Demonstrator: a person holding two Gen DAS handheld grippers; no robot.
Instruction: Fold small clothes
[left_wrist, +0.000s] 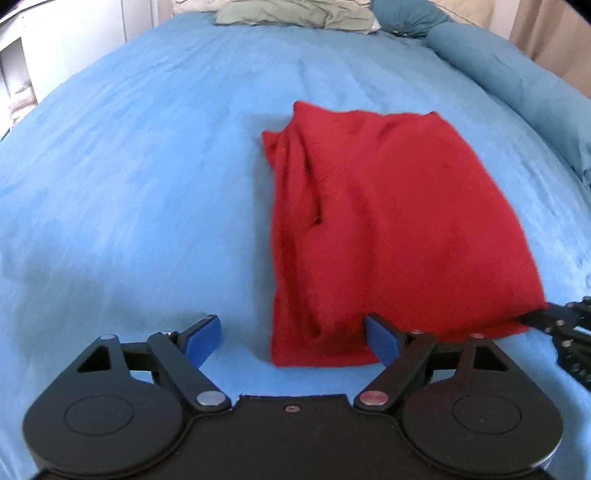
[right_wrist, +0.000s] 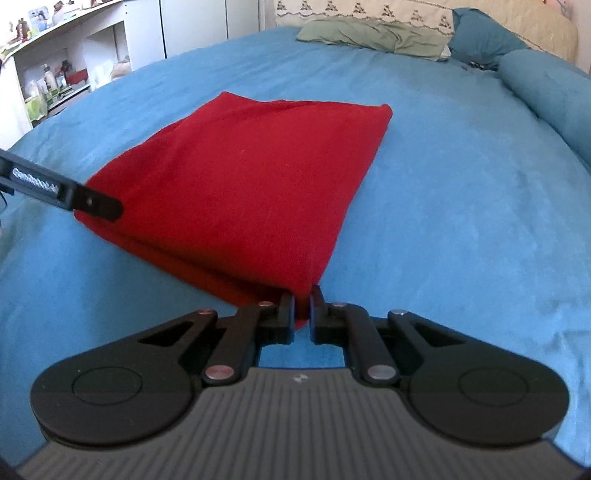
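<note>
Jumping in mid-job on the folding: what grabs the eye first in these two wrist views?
The folded red garment stands out, lying mid-bed on the blue bedspread. The right tool is shut on its near corner, while the left tool is open at the near edge. Green pillows and a teal bolster sit beyond.

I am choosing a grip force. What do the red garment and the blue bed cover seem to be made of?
Red garment: apparently soft knit or fleece, matte, with a fuzzy surface and blurry edges. Blue bed cover: probably brushed, suede-like fabric, matte, with light and dark streaks in its nap.
</note>
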